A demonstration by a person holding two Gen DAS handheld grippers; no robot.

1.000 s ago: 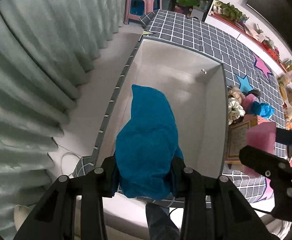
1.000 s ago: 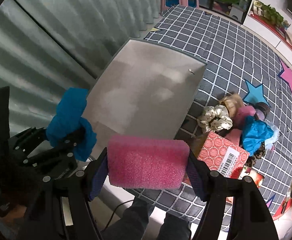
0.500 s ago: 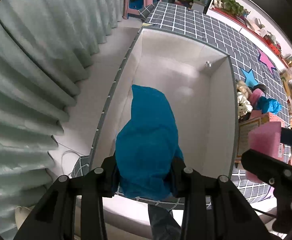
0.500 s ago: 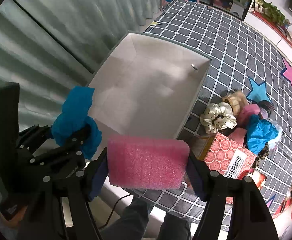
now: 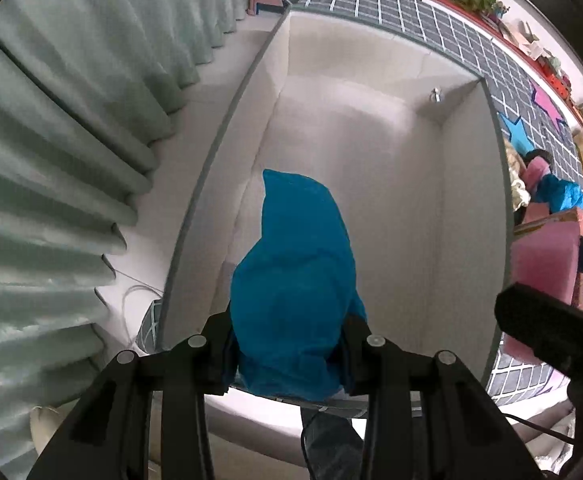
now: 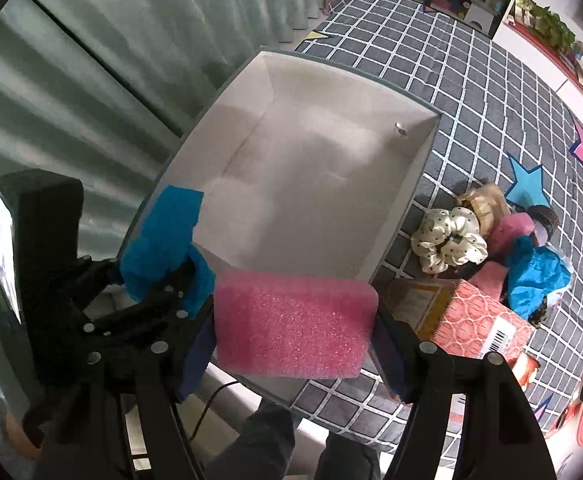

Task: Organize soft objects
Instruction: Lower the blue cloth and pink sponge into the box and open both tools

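Box (image 6: 303, 184) on checked mat (image 6: 487, 92)

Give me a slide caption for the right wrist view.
Right gripper clamps a pink foam block at the open white box; left gripper holds a blue cloth.

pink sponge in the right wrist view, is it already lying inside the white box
No, the pink sponge is clamped in the right gripper, held over the near edge of the white box.

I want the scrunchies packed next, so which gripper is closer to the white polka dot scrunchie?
Right. The right gripper, holding the pink sponge, is nearer the scrunchie; the left gripper with the blue cloth is across the box.
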